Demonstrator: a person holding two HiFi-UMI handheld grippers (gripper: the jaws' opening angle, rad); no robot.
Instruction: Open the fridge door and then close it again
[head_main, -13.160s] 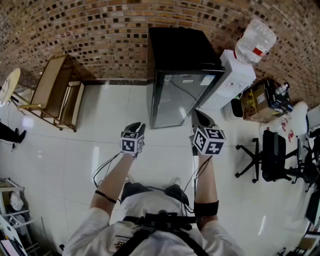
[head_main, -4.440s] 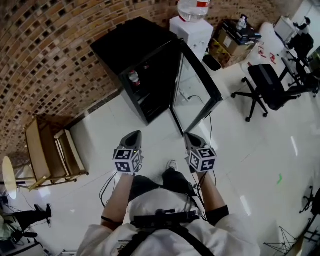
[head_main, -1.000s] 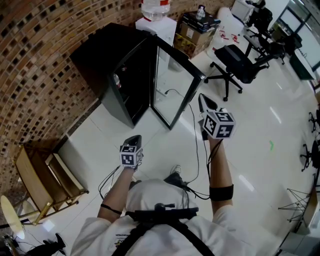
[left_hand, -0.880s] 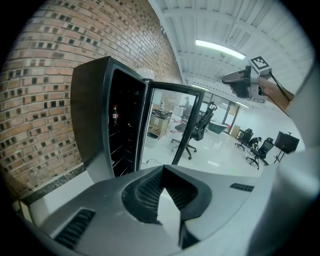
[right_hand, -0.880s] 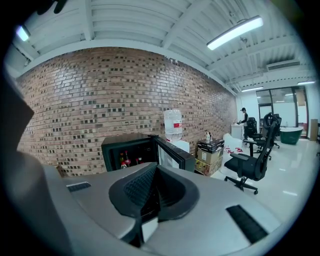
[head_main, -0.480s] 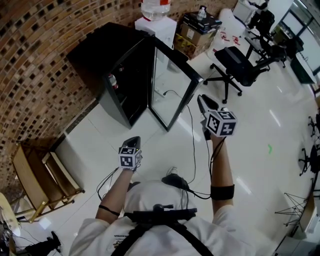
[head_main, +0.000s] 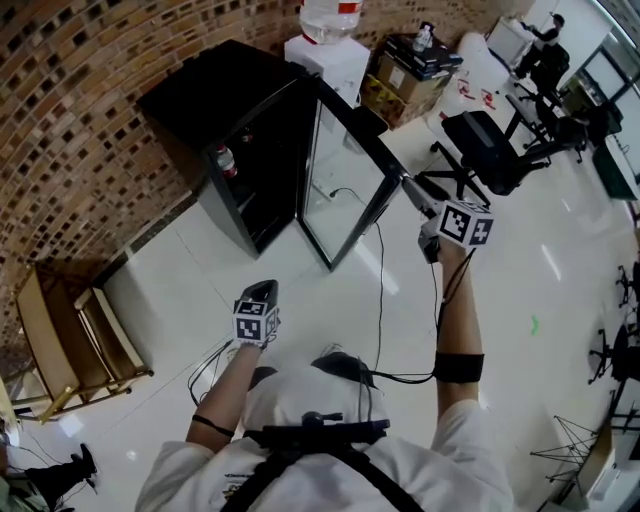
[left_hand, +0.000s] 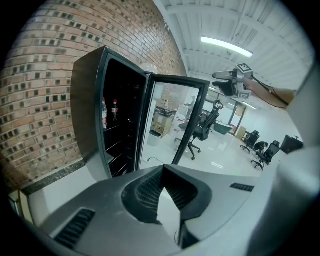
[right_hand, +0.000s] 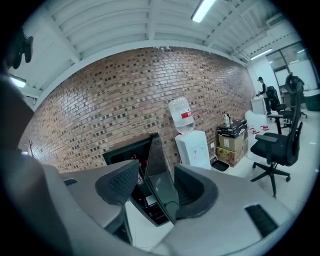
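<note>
Fridge door (head_main: 340, 170) edge between right gripper (head_main: 410, 187) jaws, just spread; left gripper (head_main: 261, 289) jaws together; chair (head_main: 487, 147), water dispenser (head_main: 326, 55) beyond

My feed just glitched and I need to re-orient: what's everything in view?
fridge: one, black, against the brick wall, open.
fridge door: one, glass in black frame, swung out.
bottles: two, red-marked, on an inside shelf.
water dispenser: one, white, beside the fridge.
cardboard boxes: a stack, brown, beside the dispenser.
office chairs: several, black, on the open white floor.
wooden chair: one, tan, by the wall.
left claw: one, grey, held low, shut, empty.
right claw: one, grey, at the door's top corner; jaws have just been opening, door edge lined up between them, not gripped.
</note>
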